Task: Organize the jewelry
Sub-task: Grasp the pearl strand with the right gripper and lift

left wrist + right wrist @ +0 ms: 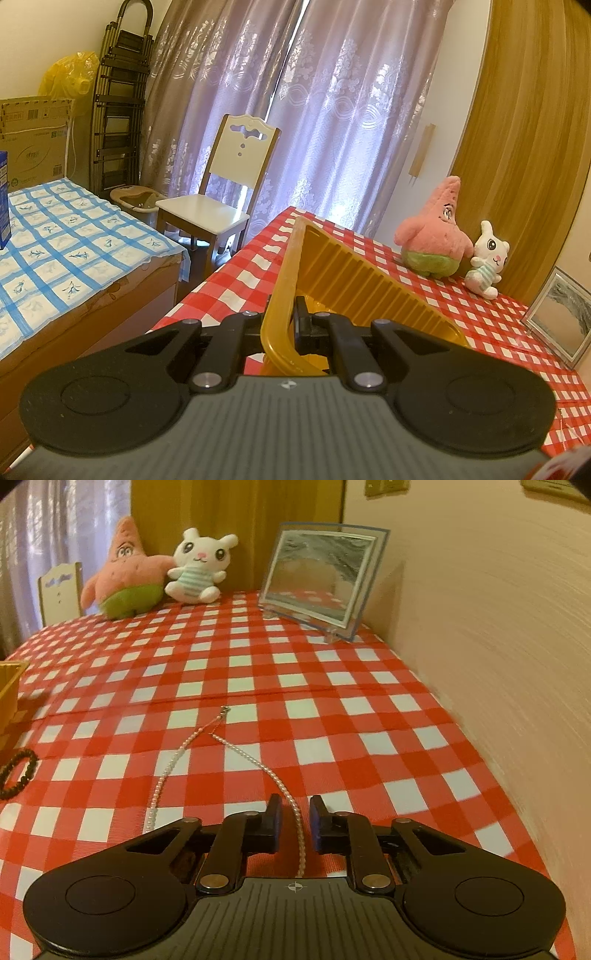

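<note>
My left gripper [286, 323] is shut on the near rim of a yellow ribbed plastic basket [354, 273], which stands on the red-and-white checked tablecloth [480, 321]. In the right wrist view a corner of the basket [9, 681] shows at the left edge. A pearl necklace [258, 760] lies unclasped on the cloth in a narrow loop. One strand runs between the fingers of my right gripper [295, 806], which is open, with a small gap on each side of the pearls. A black bead bracelet [18, 775] lies beside the basket at the left.
A pink star plush [125, 576] and a white rabbit plush [199, 568] sit at the table's far end, next to a framed picture [321, 579]. A wall [498, 664] runs along the right. A white chair [221, 199] and a blue-checked bed [55, 251] stand to the left.
</note>
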A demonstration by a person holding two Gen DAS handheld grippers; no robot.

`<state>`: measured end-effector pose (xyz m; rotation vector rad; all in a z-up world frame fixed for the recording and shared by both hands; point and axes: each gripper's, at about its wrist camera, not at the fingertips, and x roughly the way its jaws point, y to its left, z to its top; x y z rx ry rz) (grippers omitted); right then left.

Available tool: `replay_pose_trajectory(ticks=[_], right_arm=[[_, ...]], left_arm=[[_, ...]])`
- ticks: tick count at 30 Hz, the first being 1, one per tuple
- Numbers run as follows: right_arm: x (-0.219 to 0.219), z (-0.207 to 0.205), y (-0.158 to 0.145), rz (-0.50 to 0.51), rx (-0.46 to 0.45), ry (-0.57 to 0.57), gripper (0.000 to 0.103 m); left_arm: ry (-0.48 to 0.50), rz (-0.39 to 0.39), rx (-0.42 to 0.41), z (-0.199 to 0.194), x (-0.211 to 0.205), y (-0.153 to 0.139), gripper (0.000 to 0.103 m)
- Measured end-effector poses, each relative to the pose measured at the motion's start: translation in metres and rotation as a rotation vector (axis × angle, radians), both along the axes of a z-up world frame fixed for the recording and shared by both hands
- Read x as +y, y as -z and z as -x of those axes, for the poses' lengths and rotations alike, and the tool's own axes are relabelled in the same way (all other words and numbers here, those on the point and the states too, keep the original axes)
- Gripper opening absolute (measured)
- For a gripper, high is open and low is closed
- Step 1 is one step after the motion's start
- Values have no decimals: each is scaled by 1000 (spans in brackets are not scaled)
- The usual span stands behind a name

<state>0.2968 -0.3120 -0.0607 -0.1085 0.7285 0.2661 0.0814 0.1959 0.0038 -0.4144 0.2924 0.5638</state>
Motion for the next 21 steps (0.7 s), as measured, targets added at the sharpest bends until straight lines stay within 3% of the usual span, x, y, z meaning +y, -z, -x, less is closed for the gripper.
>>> replay_pose_trajectory(ticks=[9, 13, 21], right_arm=[[0, -3, 0, 0, 4, -23, 11], [3, -1, 0, 17, -1, -44, 3], [7, -5, -13, 23, 4, -67, 2]], left_arm=[[-1, 0, 0, 0, 0, 0, 6], [0, 1, 0, 0, 0, 0, 6], [1, 1, 1, 0, 0, -1, 6]])
